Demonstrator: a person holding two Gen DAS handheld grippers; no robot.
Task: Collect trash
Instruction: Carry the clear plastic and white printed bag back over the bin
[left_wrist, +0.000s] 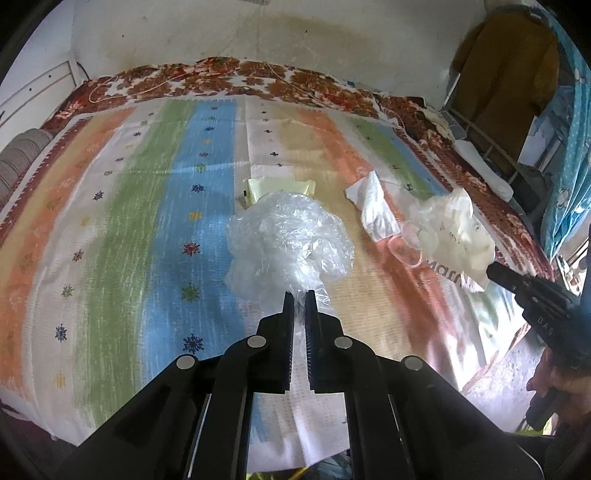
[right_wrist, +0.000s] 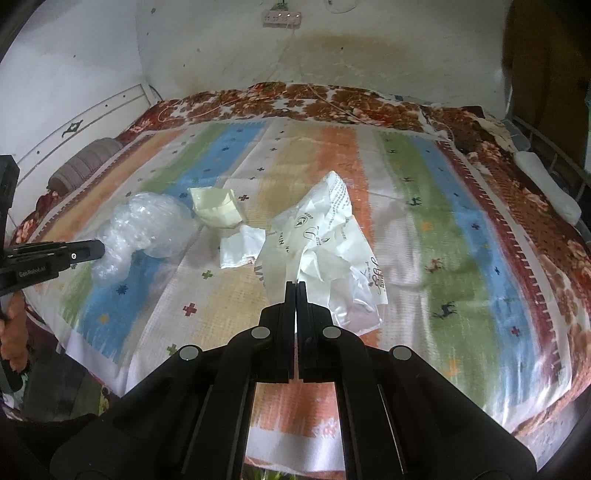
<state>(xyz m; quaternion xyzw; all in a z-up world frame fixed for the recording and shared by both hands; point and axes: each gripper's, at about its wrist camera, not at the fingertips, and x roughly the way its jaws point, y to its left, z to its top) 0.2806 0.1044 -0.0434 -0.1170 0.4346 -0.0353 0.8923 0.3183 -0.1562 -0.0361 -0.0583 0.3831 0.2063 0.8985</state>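
— Left tongs (left_wrist: 300, 295)?
— Closed on the crumpled clear plastic (left_wrist: 288, 240), held above the striped bed cover (left_wrist: 147, 221).
— Right tongs (right_wrist: 296, 286)?
— Clamped tight on the printed white bag (right_wrist: 325, 251); the cream pouch (right_wrist: 216, 206) lies on the cover.

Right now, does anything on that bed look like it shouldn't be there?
Yes: litter on the striped bedspread. A clear plastic bag and a printed white bag are each pinched in a tool's jaws. A cream packet and a crumpled white wrapper lie loose mid-bed.
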